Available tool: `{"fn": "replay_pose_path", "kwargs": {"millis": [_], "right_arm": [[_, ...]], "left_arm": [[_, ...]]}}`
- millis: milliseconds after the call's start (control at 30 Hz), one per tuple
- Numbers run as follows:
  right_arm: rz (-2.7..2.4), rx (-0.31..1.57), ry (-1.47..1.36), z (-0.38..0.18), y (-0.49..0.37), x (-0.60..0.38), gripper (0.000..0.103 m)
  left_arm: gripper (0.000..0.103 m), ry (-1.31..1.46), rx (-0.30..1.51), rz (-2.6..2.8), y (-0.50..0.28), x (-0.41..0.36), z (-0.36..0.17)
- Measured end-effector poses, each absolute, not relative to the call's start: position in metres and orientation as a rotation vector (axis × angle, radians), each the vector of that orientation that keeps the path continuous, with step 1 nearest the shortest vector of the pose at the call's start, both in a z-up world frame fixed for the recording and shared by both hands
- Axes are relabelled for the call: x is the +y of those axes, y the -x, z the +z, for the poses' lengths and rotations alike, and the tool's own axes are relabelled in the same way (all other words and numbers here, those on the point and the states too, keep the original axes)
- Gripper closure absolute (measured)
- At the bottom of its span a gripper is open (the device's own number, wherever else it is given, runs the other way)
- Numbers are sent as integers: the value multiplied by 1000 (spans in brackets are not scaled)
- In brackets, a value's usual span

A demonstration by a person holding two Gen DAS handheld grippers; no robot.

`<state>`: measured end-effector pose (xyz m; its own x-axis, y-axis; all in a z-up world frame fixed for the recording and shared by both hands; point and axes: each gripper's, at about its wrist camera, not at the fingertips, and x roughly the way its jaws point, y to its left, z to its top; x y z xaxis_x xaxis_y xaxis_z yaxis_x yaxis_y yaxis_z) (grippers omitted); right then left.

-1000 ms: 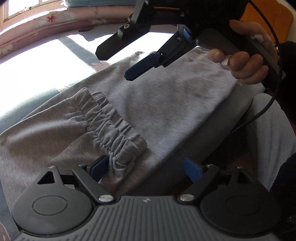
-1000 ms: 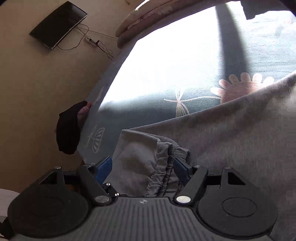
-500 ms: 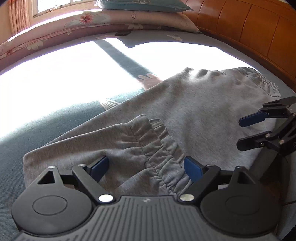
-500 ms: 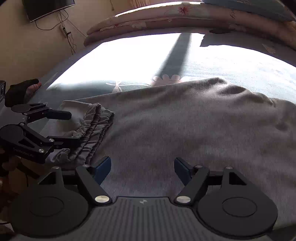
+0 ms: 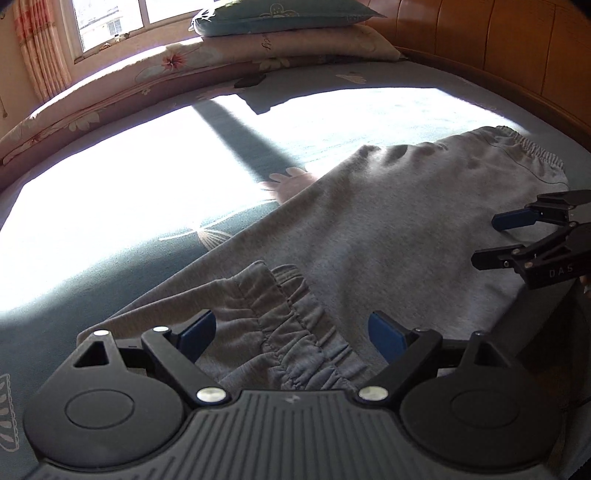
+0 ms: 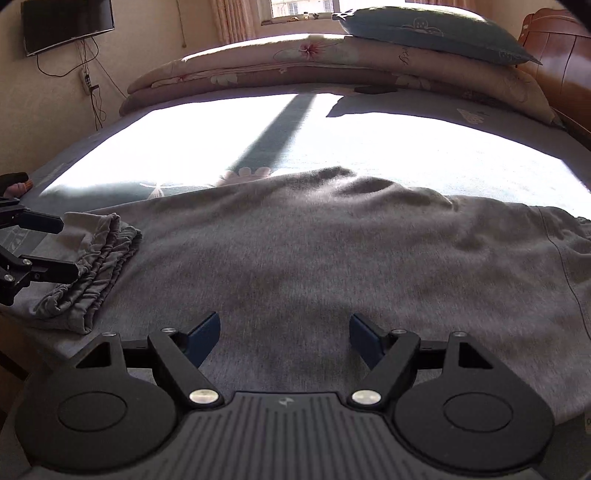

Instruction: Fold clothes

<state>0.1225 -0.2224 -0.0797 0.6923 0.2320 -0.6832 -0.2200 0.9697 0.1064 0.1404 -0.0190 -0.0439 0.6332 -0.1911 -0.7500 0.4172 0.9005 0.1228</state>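
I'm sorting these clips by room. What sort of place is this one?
Most likely a bedroom: grey sweatpants lie on a bed with a wooden headboard, stacked pillows and a folded quilt under a window, and a wall-mounted television.

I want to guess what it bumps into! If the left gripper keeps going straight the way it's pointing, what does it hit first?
Most likely the ruffled elastic cuffs of the grey sweatpants. They lie right between the open fingers of the left gripper, which tilts down toward the bed. Depth is hard to judge here.
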Motion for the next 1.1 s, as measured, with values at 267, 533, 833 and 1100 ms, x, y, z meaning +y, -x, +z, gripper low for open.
{"fn": "replay_pose_path", "kwargs": {"millis": [267, 533, 833, 1100], "right_arm": [[249, 706, -23, -66, -102, -250, 22], [80, 751, -23, -81, -138, -292, 17], [120, 732, -48, -96, -136, -294, 0], [122, 705, -6, -100, -133, -291, 0]], "left_arm": [[13, -343, 758, -413, -156, -83, -36], [13, -275, 825, -281, -179, -126, -83], [8, -166, 831, -197, -154, -112, -97], [4, -119, 850, -168, -138, -108, -100]]}}
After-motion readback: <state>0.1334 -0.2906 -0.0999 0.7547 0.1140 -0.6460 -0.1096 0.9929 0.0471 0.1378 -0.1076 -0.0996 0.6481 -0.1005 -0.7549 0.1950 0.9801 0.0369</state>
